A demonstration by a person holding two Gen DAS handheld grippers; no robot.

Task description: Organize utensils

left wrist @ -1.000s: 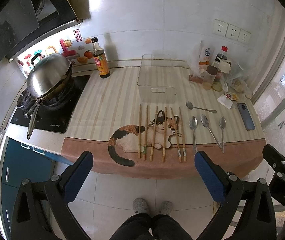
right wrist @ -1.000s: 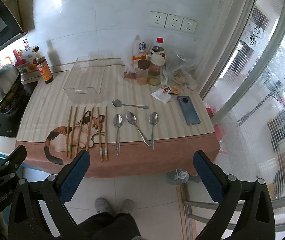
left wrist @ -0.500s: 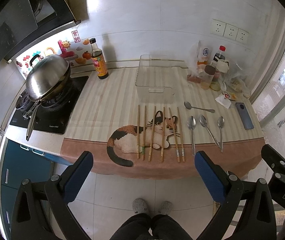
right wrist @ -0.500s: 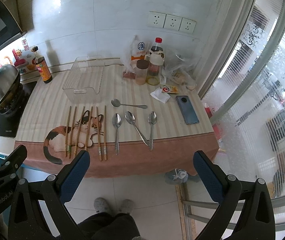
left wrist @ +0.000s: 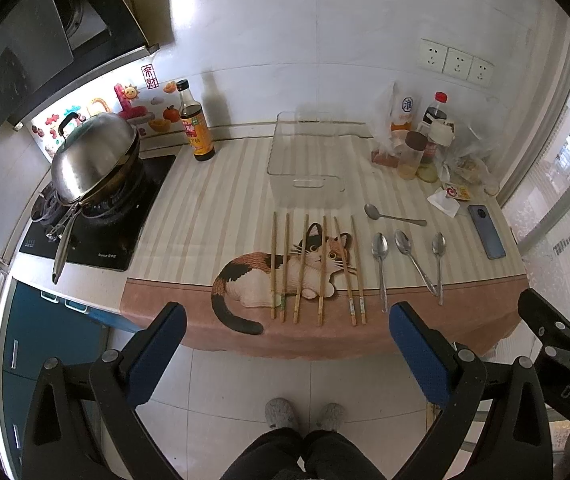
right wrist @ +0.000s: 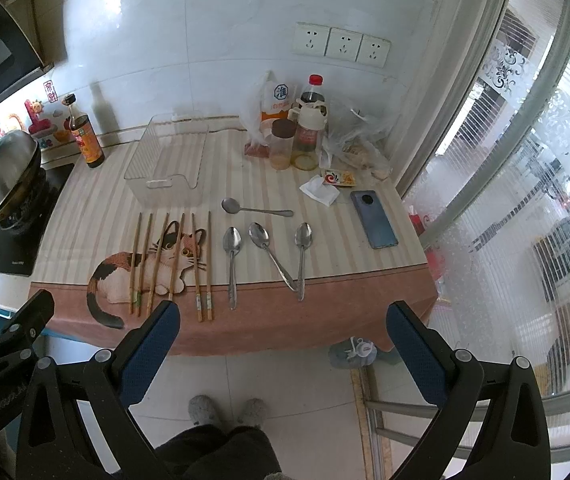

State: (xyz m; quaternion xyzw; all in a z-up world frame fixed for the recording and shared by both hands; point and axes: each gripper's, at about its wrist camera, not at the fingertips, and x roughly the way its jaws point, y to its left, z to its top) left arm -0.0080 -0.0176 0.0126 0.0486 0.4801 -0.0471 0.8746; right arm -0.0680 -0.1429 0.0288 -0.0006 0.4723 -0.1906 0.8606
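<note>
Task status: not started. The clear bin (left wrist: 305,168) at the back of the counter holds nothing. Six chopsticks (left wrist: 319,270) lie side by side on the cat-print cloth (left wrist: 189,216), just in front of the bin. Four spoons (left wrist: 381,258) lie to their right: three roughly parallel near the front edge, two of these touching at the handle ends, and one spoon crosswise (left wrist: 395,216) behind them. All ten utensils remain to be sorted, probably into the bin.

Tool status: the left gripper (left wrist: 285,340) and the right gripper (right wrist: 285,340) are both held well back from the counter, above the floor. Each has its jaws spread wide apart and grips nothing.

Change from the earlier frames: the utensils and bin have not moved. Both grippers have drifted only slightly, so the counter sits marginally differently in view; jaw spacing is unchanged.
</note>
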